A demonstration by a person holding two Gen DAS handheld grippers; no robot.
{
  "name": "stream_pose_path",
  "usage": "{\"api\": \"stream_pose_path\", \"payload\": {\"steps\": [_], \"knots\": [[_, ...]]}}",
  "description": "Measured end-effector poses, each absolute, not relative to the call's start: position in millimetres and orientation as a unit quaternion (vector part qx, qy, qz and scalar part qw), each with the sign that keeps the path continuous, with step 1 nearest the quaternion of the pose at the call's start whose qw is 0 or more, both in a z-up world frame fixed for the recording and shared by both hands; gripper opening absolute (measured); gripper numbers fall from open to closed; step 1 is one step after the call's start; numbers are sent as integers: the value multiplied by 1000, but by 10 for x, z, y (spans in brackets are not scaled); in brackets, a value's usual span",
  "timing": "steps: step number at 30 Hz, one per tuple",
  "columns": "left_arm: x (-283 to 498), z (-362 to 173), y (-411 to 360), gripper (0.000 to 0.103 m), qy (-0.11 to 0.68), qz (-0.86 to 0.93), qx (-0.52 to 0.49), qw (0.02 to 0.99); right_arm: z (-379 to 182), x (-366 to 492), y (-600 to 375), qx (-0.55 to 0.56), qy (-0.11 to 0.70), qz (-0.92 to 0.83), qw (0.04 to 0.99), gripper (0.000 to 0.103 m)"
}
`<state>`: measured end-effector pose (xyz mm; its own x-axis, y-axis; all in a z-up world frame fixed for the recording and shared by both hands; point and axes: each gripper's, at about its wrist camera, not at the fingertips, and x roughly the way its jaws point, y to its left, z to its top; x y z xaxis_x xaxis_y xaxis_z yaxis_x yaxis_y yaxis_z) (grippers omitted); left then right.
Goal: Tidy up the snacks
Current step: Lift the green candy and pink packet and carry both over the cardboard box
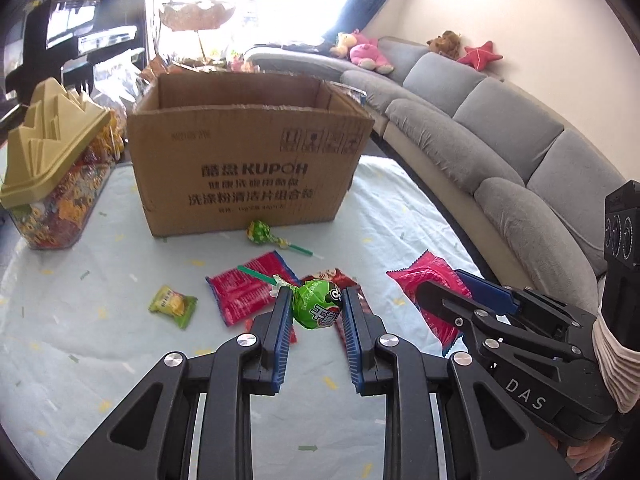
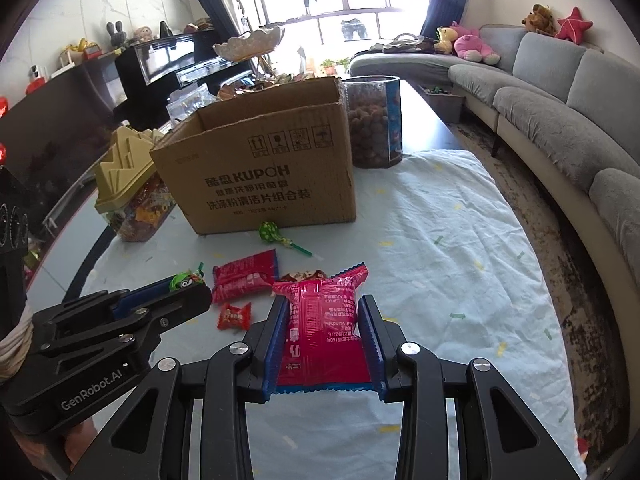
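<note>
While both grippers grip snacks above the cloth:
Left gripper (image 1: 316, 308): fingers pinch green lollipop (image 1: 316, 306) by its hard, light head.
Right gripper (image 2: 324, 336): fingers squeeze red packet (image 2: 322, 328), soft, slippery film; hold mid-body.
Destination, probably: cardboard box (image 2: 264, 176).

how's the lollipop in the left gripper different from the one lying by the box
The held lollipop sits between the fingers of the left hand-held gripper; the loose lollipop lies on the cloth by the cardboard box. The held one has a plain bright green wrapper with a cartoon face; the loose one's is spotted. Both have green sticks.
</note>
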<state>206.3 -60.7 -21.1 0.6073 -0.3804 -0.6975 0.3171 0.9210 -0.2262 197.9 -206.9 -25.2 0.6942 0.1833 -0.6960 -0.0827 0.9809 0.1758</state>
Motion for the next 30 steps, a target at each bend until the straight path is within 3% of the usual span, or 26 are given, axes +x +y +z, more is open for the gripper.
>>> {"api": "stream_pose_path", "payload": {"steps": [30], "knots": [[2904,629,-68,25,321,-127,-20,939,506,2889,-1561,42,327,112,937,37]]}}
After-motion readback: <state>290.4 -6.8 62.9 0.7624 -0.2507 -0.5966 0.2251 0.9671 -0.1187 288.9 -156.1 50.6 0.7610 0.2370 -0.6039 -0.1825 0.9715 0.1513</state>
